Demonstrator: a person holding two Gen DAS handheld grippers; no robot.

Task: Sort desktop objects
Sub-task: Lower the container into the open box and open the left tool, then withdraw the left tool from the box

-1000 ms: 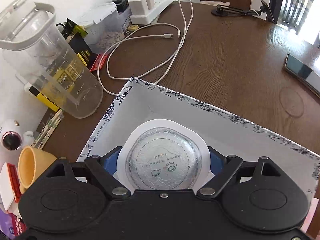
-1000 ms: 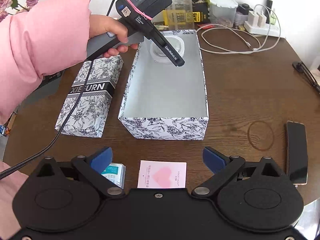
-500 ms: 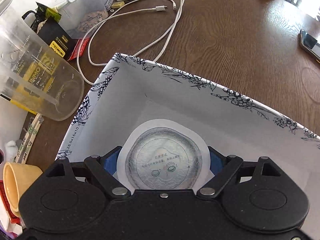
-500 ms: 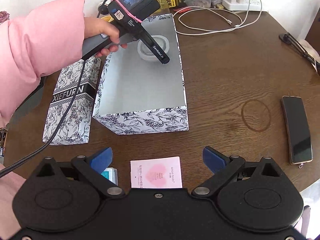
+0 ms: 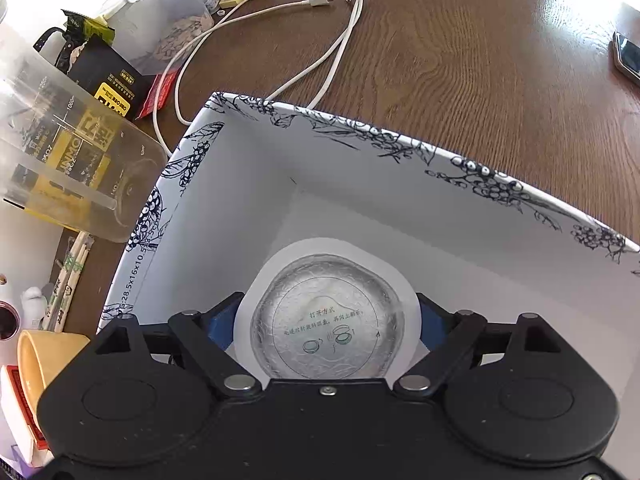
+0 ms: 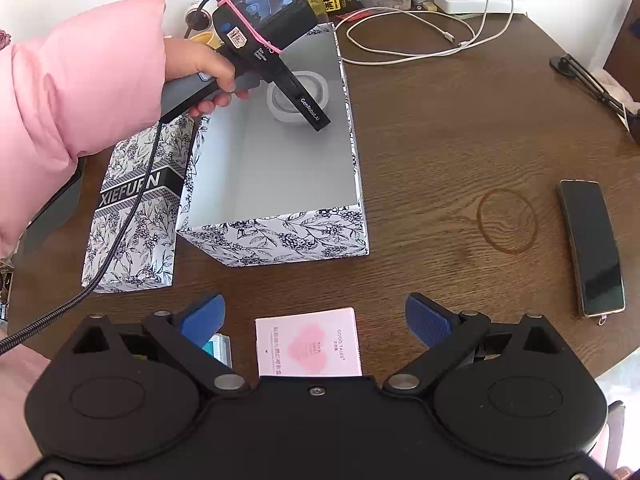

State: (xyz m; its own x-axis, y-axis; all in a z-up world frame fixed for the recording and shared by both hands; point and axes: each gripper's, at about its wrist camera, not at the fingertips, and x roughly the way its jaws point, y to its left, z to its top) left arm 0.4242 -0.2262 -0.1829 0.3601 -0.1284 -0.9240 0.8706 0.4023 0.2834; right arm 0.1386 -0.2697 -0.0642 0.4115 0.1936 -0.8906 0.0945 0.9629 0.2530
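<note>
The left gripper (image 5: 326,322) clasped a round foil-lidded white container (image 5: 326,320) between its blue pads, inside the floral-printed box (image 6: 280,228) near that box's far end. The right gripper (image 6: 314,318) was spread wide and empty in front of the box, above a pink card (image 6: 308,342). The box's lid (image 6: 132,216) lay just left of the box.

Foil-lidded white cup (image 5: 326,326) flat, lid up, in far end of open floral box (image 6: 276,224). Pink card (image 6: 309,342) flat on table, near edge.
</note>
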